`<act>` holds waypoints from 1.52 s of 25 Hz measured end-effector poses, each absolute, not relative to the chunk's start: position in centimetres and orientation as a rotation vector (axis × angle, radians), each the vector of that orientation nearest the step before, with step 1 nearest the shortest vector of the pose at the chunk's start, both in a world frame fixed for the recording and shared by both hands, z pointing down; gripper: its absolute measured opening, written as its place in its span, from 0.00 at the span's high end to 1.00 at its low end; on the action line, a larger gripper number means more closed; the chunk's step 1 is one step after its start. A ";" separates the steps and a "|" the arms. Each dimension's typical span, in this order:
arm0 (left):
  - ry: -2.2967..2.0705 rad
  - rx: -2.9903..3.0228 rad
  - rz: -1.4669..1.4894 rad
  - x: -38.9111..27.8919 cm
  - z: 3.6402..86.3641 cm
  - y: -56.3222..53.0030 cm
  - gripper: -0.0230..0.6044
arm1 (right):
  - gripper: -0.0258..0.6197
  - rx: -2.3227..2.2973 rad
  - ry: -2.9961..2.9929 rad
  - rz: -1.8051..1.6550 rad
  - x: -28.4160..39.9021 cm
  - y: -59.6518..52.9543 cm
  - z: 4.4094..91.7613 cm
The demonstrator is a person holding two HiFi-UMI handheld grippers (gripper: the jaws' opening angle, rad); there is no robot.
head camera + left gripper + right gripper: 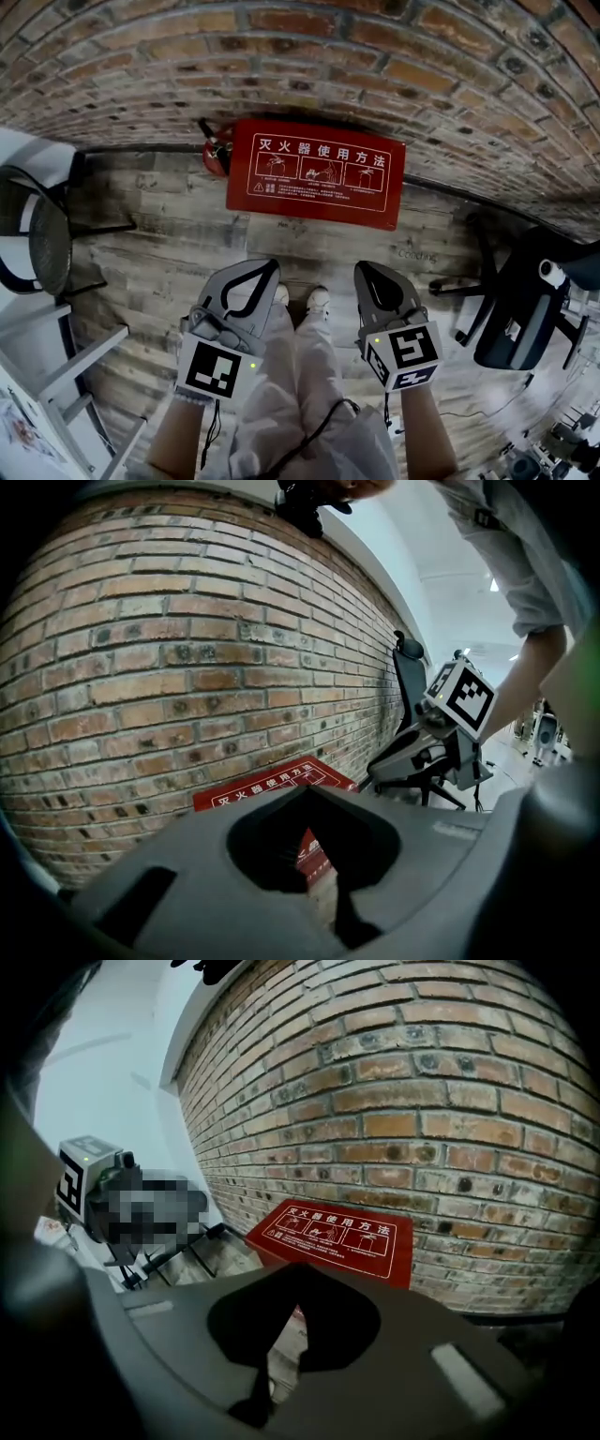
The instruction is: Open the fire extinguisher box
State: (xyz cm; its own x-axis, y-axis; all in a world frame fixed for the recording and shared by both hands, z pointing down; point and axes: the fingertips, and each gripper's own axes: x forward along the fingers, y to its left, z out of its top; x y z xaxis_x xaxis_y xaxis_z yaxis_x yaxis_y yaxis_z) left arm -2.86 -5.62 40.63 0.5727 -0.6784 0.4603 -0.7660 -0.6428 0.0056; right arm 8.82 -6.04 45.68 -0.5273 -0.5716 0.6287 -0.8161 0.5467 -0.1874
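Observation:
The red fire extinguisher box (316, 186) stands on the wooden floor against the brick wall, its lid closed and printed with white instructions. It also shows ahead in the left gripper view (253, 794) and in the right gripper view (333, 1237). My left gripper (270, 266) and right gripper (364, 268) hover side by side above the floor, short of the box and not touching it. Both are shut with nothing between the jaws, which meet at the tips (307, 789) (298, 1267).
A red extinguisher (214, 150) leans at the box's left end by the wall. A black chair (37, 234) stands at the left and a dark office chair (525, 309) at the right. The person's shoes (317, 300) are between the grippers.

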 end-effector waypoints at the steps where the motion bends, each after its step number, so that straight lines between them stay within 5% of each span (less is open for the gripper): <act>1: -1.217 2.597 0.631 -3.0 41.3 -5.8 0.97 | 0.95 1.118 -2.278 0.650 8.9 -6.1 46.3; 21: -1.224 2.409 0.713 -4.5 57.6 -7.0 0.97 | 0.95 1.053 -2.341 0.924 7.5 -8.1 57.3; 30: -1.177 2.435 0.716 -3.2 61.9 -9.1 0.97 | 0.71 1.065 -2.402 1.265 7.5 -9.3 59.9; 38: -1.183 2.425 0.715 -2.6 63.7 -10.7 0.97 | 0.65 1.108 -2.383 1.389 8.3 -10.8 61.0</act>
